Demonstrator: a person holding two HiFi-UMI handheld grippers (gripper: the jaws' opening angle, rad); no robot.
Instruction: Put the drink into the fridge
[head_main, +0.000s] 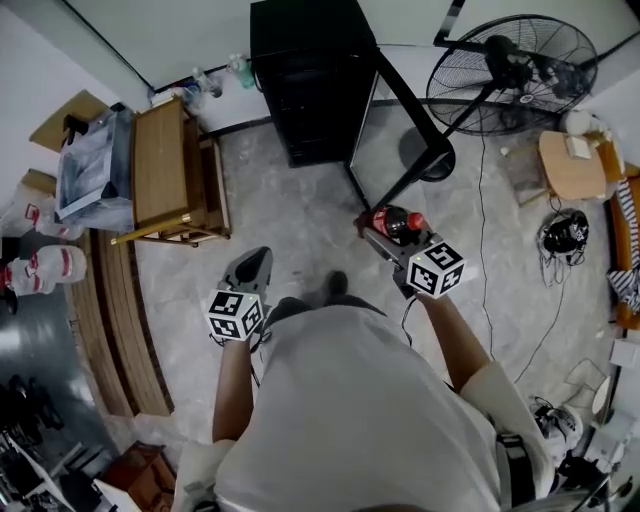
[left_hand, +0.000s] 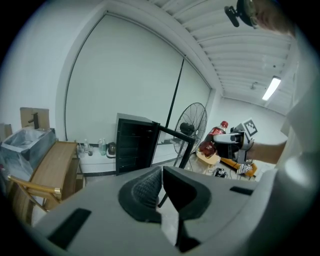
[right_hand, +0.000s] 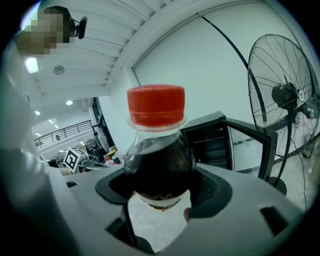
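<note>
The drink bottle (right_hand: 156, 145), red cap up, sits clamped in my right gripper (right_hand: 161, 192), clear of the floor. My left gripper (left_hand: 161, 186) hangs empty, jaws together. Farther off stands the black fridge (head_main: 308, 85), door open, with a fan (head_main: 512, 72) to its right.

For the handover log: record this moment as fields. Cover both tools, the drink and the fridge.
right tool: closed on the cola bottle, which has a red cap
left tool: jaws together, nothing between them
fridge: black, standing on the floor ahead of the person
fridge door: swung open
drink in fridge: not yet, the bottle is in the right tool, short of the fridge
nearby: standing fan to the right of the fridge
</note>
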